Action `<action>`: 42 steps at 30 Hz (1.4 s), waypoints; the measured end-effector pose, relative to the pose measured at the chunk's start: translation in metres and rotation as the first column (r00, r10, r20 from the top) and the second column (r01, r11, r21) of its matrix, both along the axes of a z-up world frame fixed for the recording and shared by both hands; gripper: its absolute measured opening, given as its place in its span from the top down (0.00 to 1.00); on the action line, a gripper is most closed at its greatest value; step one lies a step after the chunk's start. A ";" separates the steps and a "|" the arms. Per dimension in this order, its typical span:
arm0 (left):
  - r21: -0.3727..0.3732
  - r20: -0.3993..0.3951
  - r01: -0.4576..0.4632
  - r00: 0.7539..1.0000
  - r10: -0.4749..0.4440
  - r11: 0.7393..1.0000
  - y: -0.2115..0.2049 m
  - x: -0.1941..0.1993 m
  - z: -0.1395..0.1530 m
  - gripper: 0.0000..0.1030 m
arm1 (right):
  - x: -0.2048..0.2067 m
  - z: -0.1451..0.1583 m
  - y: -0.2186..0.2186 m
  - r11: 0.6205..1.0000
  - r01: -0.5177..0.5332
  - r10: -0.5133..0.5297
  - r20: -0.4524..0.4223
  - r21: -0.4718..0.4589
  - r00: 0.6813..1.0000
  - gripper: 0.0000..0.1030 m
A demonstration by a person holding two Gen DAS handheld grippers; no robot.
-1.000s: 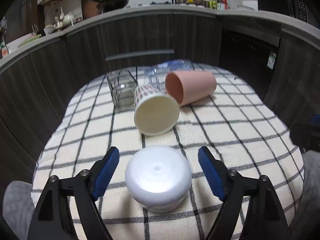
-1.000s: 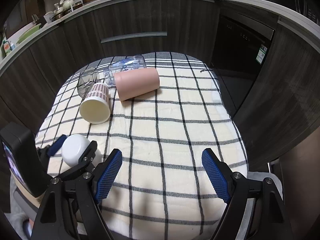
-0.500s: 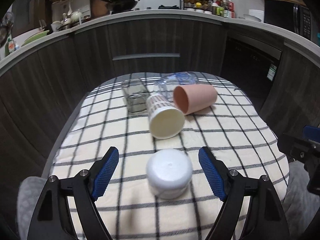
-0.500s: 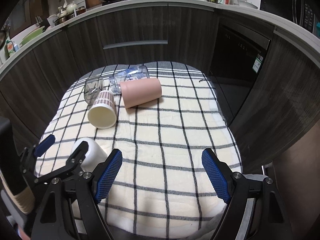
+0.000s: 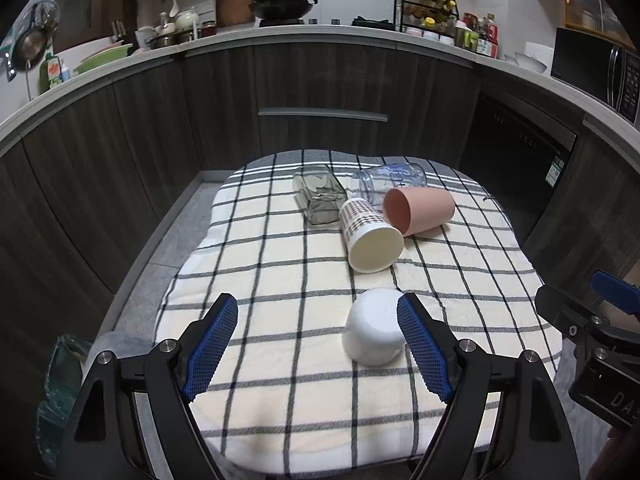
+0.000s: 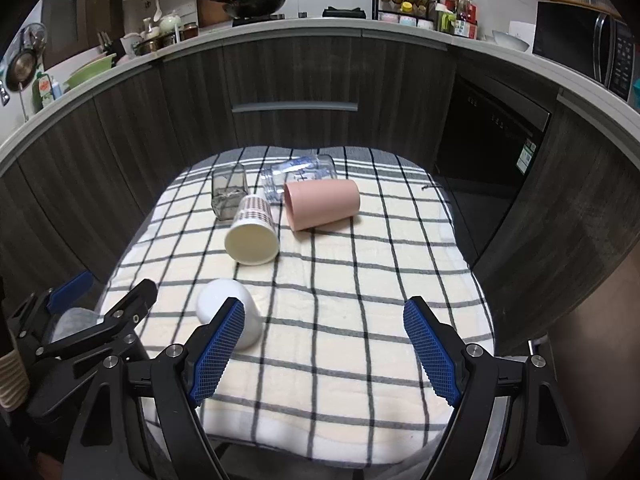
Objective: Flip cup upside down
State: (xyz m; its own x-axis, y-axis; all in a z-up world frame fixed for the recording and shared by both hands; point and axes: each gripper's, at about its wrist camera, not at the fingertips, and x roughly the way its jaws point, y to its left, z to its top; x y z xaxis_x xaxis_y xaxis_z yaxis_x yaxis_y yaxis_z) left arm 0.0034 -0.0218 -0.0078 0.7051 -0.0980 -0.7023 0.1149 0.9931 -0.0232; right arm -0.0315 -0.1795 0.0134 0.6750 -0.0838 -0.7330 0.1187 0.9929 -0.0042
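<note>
A white cup (image 5: 374,330) stands upside down on the checked cloth (image 5: 280,280) near the front; it also shows in the right wrist view (image 6: 228,310). My left gripper (image 5: 318,344) is open and empty, pulled back above the cloth, with the white cup beside its right finger. My right gripper (image 6: 324,350) is open and empty over the cloth's near right part. A patterned paper cup (image 5: 368,236), a pink cup (image 5: 420,210), a clear glass (image 5: 320,198) and a clear jar (image 5: 390,184) lie on their sides at the back.
The cloth covers a small table (image 6: 486,320) that drops off on all sides. Dark curved cabinets (image 5: 320,92) ring it. The other gripper's body (image 5: 592,344) shows at the right of the left wrist view.
My left gripper has drawn back and up from the upside-down white cup, which now sits to the right between the fingers. The right gripper has also pulled back slightly.
</note>
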 end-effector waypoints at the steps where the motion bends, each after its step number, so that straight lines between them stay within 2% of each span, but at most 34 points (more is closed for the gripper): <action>1: -0.003 -0.001 -0.003 1.000 0.003 1.000 0.002 -0.002 0.003 0.20 | -0.001 0.001 0.001 1.000 0.001 -0.001 0.006 0.000 1.000 0.21; 19: -0.008 -0.004 -0.045 0.999 0.045 0.999 0.021 -0.028 0.026 0.19 | -0.026 0.025 0.014 1.000 0.002 -0.002 0.098 0.002 0.995 0.21; 26: -0.010 0.029 -0.046 0.999 0.047 0.999 0.024 -0.038 0.038 0.19 | -0.035 0.038 0.021 1.000 -0.009 0.011 0.152 -0.010 0.988 0.19; 42: -0.009 0.100 -0.062 0.993 0.063 0.998 0.027 -0.064 0.062 0.19 | -0.062 0.059 0.024 1.000 -0.012 0.015 0.217 -0.013 0.976 0.18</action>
